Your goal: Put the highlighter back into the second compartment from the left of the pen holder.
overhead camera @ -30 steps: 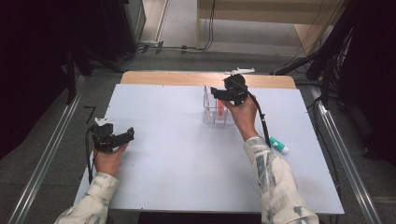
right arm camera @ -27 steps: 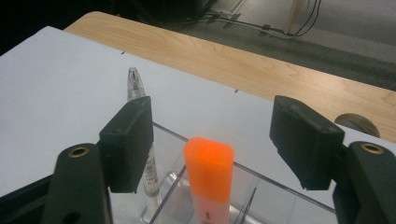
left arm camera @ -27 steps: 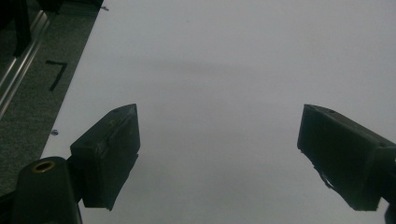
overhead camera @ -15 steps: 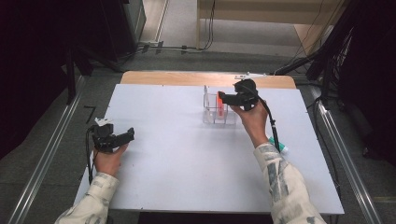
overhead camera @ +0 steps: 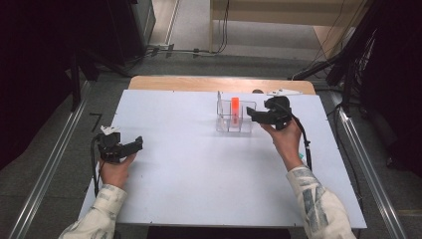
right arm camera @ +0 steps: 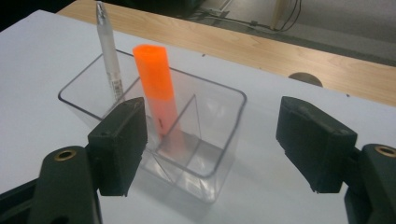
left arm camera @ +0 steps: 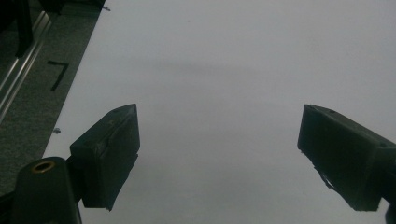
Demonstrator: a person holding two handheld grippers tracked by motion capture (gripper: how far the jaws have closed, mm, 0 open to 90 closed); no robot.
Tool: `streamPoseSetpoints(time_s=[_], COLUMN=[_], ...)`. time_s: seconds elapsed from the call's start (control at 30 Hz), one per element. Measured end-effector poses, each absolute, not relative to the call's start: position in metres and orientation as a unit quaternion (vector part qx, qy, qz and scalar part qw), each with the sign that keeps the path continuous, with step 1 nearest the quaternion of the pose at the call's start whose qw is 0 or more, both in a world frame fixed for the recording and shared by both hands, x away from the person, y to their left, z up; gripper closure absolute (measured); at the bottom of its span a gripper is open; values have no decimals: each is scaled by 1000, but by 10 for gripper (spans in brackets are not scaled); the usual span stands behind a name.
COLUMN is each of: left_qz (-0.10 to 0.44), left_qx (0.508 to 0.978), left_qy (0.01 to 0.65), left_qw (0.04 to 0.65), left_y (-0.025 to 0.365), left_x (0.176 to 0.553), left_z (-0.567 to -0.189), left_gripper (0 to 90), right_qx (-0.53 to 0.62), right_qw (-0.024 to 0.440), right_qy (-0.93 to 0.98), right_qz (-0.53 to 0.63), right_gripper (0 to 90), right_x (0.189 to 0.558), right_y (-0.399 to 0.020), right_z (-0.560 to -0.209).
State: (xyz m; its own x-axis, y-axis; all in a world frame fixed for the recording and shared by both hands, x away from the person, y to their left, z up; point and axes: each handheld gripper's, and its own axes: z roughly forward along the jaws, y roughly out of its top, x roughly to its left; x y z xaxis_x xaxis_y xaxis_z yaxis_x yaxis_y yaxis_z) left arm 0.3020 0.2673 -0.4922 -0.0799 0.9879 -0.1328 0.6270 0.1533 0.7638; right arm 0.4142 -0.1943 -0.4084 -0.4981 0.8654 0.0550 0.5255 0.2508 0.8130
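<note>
My right gripper (right arm camera: 212, 140): jaws wide apart, have just been opening, nothing between the pads, just beside the clear box.
Clear box (right arm camera: 219, 140): far side of the white table (overhead camera: 199, 189).
Orange marker (right arm camera: 156, 88): stands tilted inside the box.
Silver pen (right arm camera: 108, 49): stands in the box's other part.
My left gripper (left arm camera: 217, 154): jaws spread wide, holding nothing, over bare table.

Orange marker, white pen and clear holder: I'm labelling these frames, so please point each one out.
Orange marker (right arm camera: 156, 88), right gripper view, middle of its body.
White pen (right arm camera: 108, 51), right gripper view, upper part of its barrel.
Clear holder (right arm camera: 236, 112), right gripper view, right wall near the rim.
</note>
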Motion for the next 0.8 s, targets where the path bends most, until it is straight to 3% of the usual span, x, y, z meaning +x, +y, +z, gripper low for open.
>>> streamPoseSetpoints(time_s=[0.8], left_qz=[273], left_qx=[594], left_qy=[682], left_qw=[328], left_y=[263], left_x=[303], left_z=[-493], left_gripper=[132], right_qx=[489], right_qw=[207], right_qy=[751], right_qz=[393], right_gripper=[234], right_x=[387], right_y=[-251], right_z=[-436])
